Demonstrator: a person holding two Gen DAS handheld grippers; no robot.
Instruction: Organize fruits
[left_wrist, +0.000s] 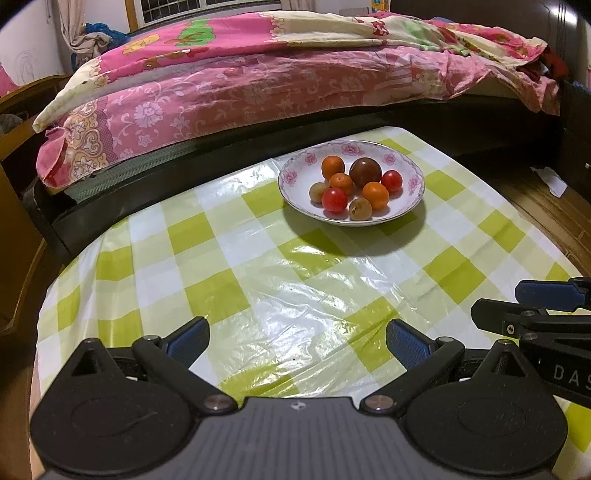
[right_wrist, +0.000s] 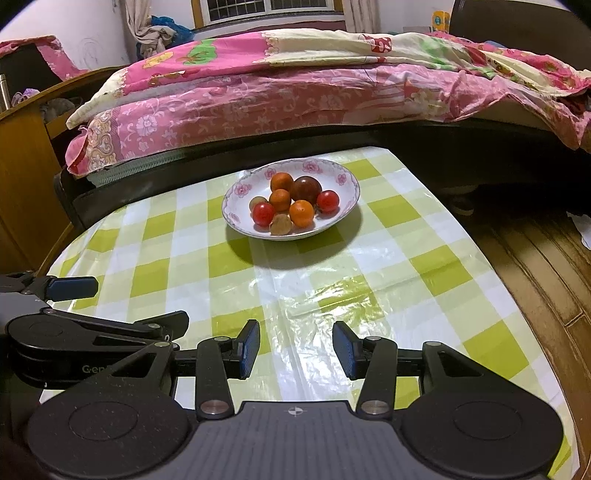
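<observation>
Left wrist: left gripper (left_wrist: 297, 345) jaws wide, empty, above tablecloth (left_wrist: 258, 280); bowl (left_wrist: 415, 184) of fruit (left_wrist: 365, 172) ahead, far side | Right wrist: right gripper (right_wrist: 296, 349) jaws narrower, parted, empty; bowl (right_wrist: 236, 206) ahead, well apart.

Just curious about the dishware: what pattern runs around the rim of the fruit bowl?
Pink flowers on white, around the bowl; clearest in the left wrist view.
</observation>
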